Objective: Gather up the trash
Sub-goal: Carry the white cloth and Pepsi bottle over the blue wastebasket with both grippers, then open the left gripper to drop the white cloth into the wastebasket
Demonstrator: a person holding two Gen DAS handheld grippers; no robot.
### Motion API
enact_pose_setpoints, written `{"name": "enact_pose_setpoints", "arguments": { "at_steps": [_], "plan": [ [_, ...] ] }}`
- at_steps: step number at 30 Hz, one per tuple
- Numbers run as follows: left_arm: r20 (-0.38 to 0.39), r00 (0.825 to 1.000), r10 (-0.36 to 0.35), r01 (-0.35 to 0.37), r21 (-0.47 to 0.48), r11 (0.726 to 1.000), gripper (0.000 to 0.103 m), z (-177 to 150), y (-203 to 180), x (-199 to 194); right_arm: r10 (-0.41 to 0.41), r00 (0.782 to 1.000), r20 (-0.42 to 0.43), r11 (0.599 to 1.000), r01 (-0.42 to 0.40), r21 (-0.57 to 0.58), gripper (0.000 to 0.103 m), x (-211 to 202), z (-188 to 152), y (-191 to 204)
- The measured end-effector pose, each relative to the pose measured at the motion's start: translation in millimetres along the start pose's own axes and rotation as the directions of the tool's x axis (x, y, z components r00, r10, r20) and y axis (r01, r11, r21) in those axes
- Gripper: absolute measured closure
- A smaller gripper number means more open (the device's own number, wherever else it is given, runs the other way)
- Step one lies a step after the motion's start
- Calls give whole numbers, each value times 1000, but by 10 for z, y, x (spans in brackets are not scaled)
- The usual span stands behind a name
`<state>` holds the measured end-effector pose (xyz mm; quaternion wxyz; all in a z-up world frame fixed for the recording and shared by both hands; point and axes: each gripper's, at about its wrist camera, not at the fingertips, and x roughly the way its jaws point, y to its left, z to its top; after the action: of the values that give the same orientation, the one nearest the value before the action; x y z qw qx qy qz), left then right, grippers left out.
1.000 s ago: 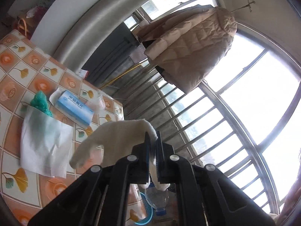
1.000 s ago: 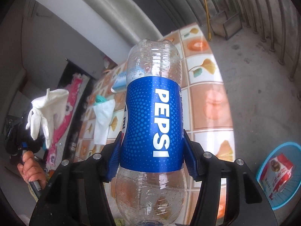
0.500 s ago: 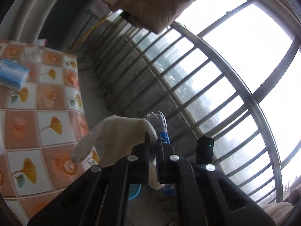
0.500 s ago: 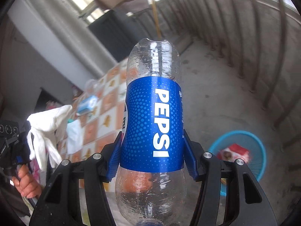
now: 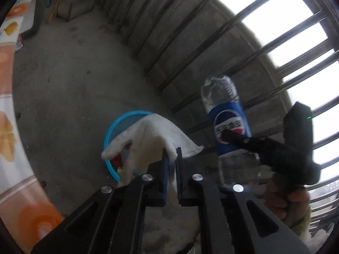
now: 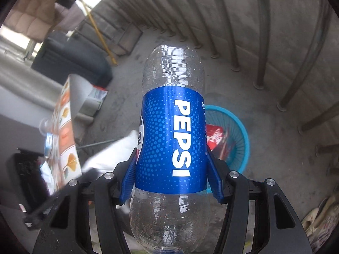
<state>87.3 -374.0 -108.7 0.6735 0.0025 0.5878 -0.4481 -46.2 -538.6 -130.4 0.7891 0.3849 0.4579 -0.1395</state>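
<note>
A: What is seen at nine o'clock in the left wrist view?

B: The patterned table point(image 5: 8, 127) is seen along that edge, above the concrete floor point(image 5: 63, 84).

A: And what is held by the left gripper point(image 5: 171, 158)?

B: A white cloth point(image 5: 152, 135) is pinched between its closed jaws and is draped toward ten o'clock, over the rim of the blue basket point(image 5: 110, 131).

A: What is found toward three o'clock?

B: The plastic bottle point(image 5: 226, 118) is seen there, gripped by the right gripper point(image 5: 233, 136).

A: How is it shown in the right wrist view?

B: The table point(image 6: 67, 148) is seen at nine o'clock. The bottle point(image 6: 171, 139) is clamped at its blue label between the jaws of the right gripper point(image 6: 171, 177). The basket point(image 6: 239, 135) is placed on the floor at three o'clock behind the bottle, and a red wrapper point(image 6: 214, 135) is contained in it.
</note>
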Motion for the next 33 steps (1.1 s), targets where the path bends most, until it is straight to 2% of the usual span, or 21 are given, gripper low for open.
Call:
{"name": "enact_pose_setpoints", "arguments": {
  "at_steps": [2,3,5,8,12,17,20,21,22,28,33],
  "plan": [
    [-92,995,38,-41,-40,998,72,-51,160,319,-22,1000,-12,1000,22,15,47,73,-43,-98],
    [-110,994,27,-36,-78,996,72,-71,229,373,-32,999,-29,999,33,33,47,155,-61,-167],
    [-74,997,-25,15,-135,991,72,-82,337,309,-50,997,-58,997,53,58,47,273,-73,-263],
    [-1,1000,-25,25,-123,992,71,-9,390,71,-61,990,-129,991,75,112,47,432,-147,-513],
    [88,996,-19,29,-117,993,71,56,432,-340,-90,964,-250,981,129,146,47,762,-251,-671],
    [183,982,-43,57,-73,996,71,71,412,-835,-148,937,-318,978,187,96,45,1130,-194,-743],
    [229,972,-52,69,-67,995,71,-22,454,-1122,-209,923,-323,969,241,62,43,1288,-150,-774],
    [240,969,-54,72,-67,995,71,-55,465,-1196,-236,920,-314,961,269,66,36,1309,-145,-790],
    [258,965,-52,72,-69,995,71,-86,498,-1297,-240,924,-299,958,276,82,34,1283,-142,-832],
    [334,942,-29,58,-76,995,71,-260,613,-1678,-214,946,-242,965,244,98,33,1218,-109,-868],
    [375,927,-3,42,-96,994,71,-376,747,-1886,-261,940,-218,959,278,48,33,1240,-122,-800]
  ]
}}
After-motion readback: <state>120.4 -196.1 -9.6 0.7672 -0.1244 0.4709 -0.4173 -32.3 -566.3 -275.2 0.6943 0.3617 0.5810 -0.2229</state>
